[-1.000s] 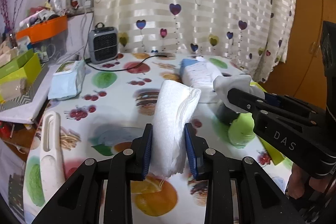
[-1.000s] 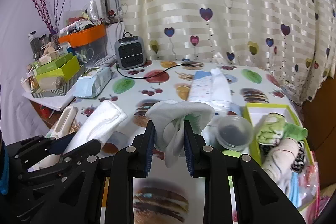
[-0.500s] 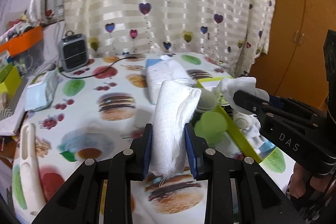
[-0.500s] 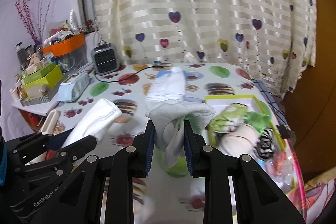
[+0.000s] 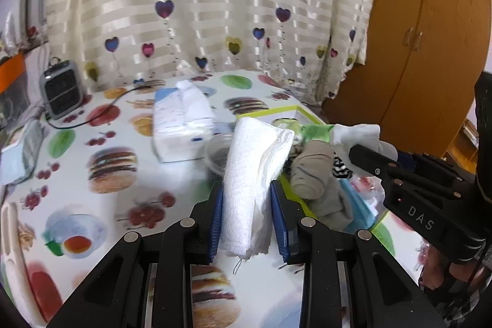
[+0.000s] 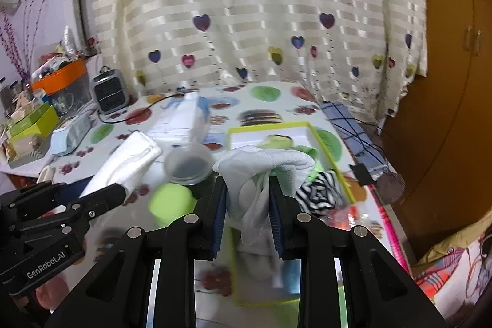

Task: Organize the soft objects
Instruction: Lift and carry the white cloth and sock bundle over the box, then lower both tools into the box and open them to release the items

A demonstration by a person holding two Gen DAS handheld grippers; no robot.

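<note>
Nearest the lens, the left gripper [image 5: 247, 217] clamps a folded white towel [image 5: 253, 174] upright above the table [image 5: 129, 143], just left of the green-rimmed tray [image 6: 330, 157]. The right gripper [image 6: 247, 214] pinches a white cloth [image 6: 261, 171] over the tray's crowded near end; its far end shows bare floor. A tissue pack [image 5: 184, 122] lies beyond.

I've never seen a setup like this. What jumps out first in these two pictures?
Two black grippers each clamp a white cloth: the left gripper holds a rolled white towel upright, the right gripper a crumpled white sock. Just beyond them, a yellow-green box of bundled socks sits on a tablecloth printed with burgers and fruit.
</note>
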